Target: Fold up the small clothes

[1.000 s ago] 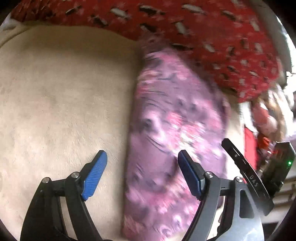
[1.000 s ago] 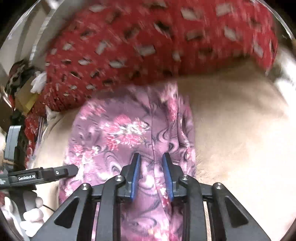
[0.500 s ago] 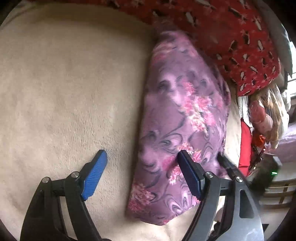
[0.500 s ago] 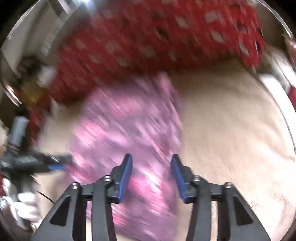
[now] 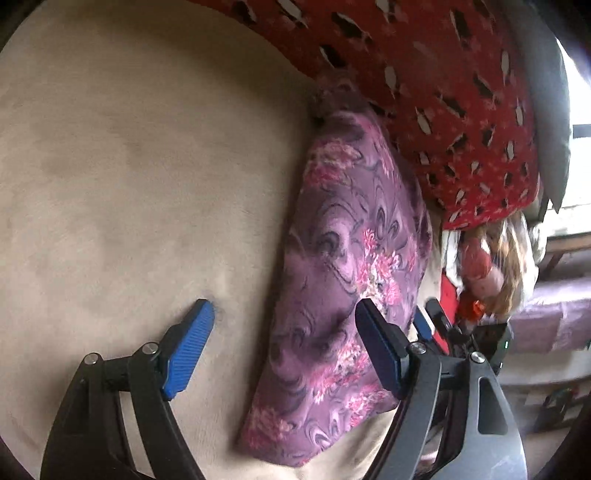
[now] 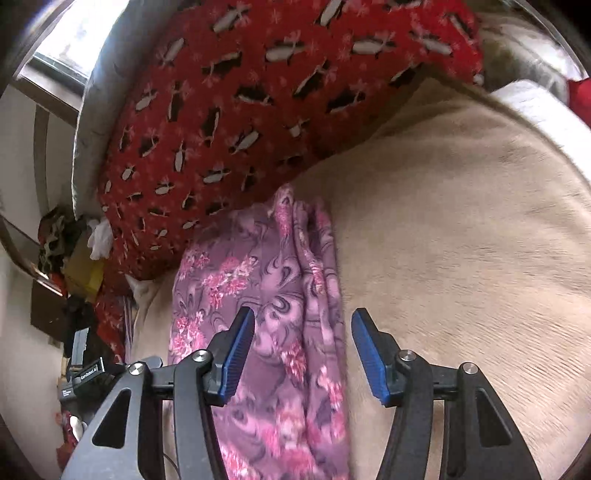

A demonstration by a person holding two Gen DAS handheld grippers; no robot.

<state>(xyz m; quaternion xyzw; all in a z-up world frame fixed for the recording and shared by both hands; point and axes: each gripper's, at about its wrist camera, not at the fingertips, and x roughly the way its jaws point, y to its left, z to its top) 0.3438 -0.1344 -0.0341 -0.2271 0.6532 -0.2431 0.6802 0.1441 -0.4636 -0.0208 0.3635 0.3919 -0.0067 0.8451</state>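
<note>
A purple floral garment (image 5: pixel 332 295) lies folded in a long strip on a beige plush blanket (image 5: pixel 129 184), its far end against a red patterned pillow (image 5: pixel 443 92). My left gripper (image 5: pixel 284 350) is open and empty, its right finger over the garment's edge, its left finger over the blanket. In the right wrist view the garment (image 6: pixel 266 295) runs under my right gripper (image 6: pixel 303 354), which is open and empty just above the cloth. The right gripper also shows in the left wrist view (image 5: pixel 436 325) past the garment.
The red pillow (image 6: pixel 258 92) fills the far side of the blanket (image 6: pixel 461 240). Clutter, a doll (image 5: pixel 484 266) and red items sit beyond the garment's side. A window (image 6: pixel 74 33) is at the far left.
My right gripper has opened and let go of the garment, then drawn back. The garment now lies still on the blanket. My left gripper stayed open and shifted slightly.
</note>
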